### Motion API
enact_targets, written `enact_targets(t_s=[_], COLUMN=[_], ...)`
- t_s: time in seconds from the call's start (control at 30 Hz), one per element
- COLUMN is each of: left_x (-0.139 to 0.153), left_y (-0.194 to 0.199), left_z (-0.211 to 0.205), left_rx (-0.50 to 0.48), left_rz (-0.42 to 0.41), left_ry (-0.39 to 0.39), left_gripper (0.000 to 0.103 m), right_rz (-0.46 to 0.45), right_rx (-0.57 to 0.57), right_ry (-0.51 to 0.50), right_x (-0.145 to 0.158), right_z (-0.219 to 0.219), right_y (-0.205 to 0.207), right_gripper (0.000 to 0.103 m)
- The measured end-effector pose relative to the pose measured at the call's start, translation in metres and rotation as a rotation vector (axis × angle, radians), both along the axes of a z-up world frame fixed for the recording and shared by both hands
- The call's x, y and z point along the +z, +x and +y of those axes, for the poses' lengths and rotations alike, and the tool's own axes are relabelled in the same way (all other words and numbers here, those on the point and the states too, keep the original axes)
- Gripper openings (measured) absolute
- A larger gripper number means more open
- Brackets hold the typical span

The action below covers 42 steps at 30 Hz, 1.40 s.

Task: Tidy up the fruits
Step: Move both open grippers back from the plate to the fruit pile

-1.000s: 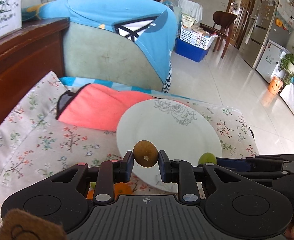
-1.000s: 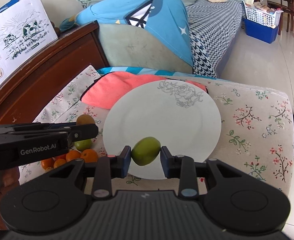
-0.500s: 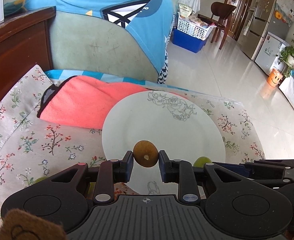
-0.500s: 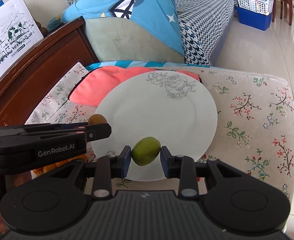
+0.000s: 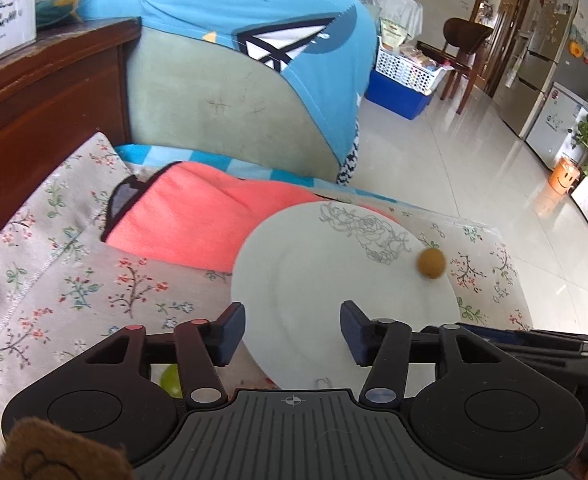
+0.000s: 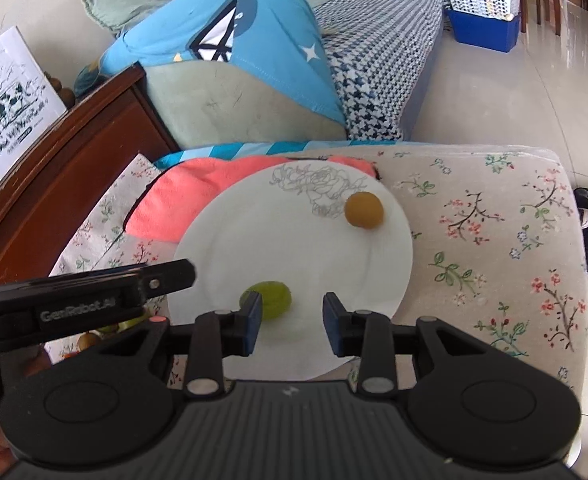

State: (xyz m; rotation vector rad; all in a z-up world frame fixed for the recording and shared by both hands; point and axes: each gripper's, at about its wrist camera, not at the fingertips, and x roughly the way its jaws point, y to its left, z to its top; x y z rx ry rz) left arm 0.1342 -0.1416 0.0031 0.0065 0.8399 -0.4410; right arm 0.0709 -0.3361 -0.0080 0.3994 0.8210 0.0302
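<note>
Fingers on both grippers are opening, and neither pair holds fruit now. Left gripper: jaws stand wide, nothing between them but bare plate. 1 second ago they pinched the brown fruit; it now sits loose near the plate's far right rim, just past the rose print, blurred in the left view, so possibly rolling. Right gripper: jaws parted to a moderate gap. The green fruit, clamped half a second ago, now lies on the near part of the plate, close against the left finger and clear of the right one; whether it touches that pad I cannot tell, and it too looks blurred. From the right view the brown fruit is well apart from the green one, both inside the rim. The left gripper juts in from the left over the plate's edge. Meaning for the task: 2 fruits delivered to the plate in the same beat. More fruit remains on the floral cloth at lower left, partly hidden under the left gripper, count not clear. Judgement: next is withdrawal and another pickup there. Risk: the brown fruit is close to the rim and could roll off; the plate rests partly on a pink towel, so it may not sit level.
</note>
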Motion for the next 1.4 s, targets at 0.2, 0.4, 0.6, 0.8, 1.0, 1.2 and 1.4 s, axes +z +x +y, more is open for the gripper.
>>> enact_targets(t_s=[0.2,0.4,0.6,0.8,1.0,1.2,1.4], left_x=[0.007,0.012,0.015,0.017,0.016,0.016,0.019], left_y=[0.001,0.004,0.006,0.006,0.008,0.009,0.008], left_z=[0.013,0.033,0.045,0.055,0.066,0.075,0.083], left_rx=[0.029,0.081,0.108,0.118,0.133,0.144,0.155], left_rz=[-0.016,-0.014,-0.019,-0.021,-0.013,-0.009,-0.014], left_ry=[0.031,0.028,0.033,0.035,0.037,0.050,0.064], left_gripper=[0.063,0.070,0.071,0.073,0.074,0.078,0.078], right_rz=[0.017,0.055,0.085,0.101,0.097,0.095,0.099], right_rx=[-0.080,-0.111,-0.112,-0.122,-0.123,-0.120,-0.098], right_ry=[-0.041,-0.039,-0.048,0.003,0.000,0.001,-0.013], right_x=[0.001,-0.009,-0.020,-0.029,-0.030,-0.030,-0.029], right_z=[-0.014,-0.018,-0.016,-0.018,-0.013,-0.010,-0.003], right_y=[-0.001,0.001,0.006,0.013,0.018,0.019,0.018], right_gripper=[0.038,0.045,0.054,0.054,0.057,0.062,0.062])
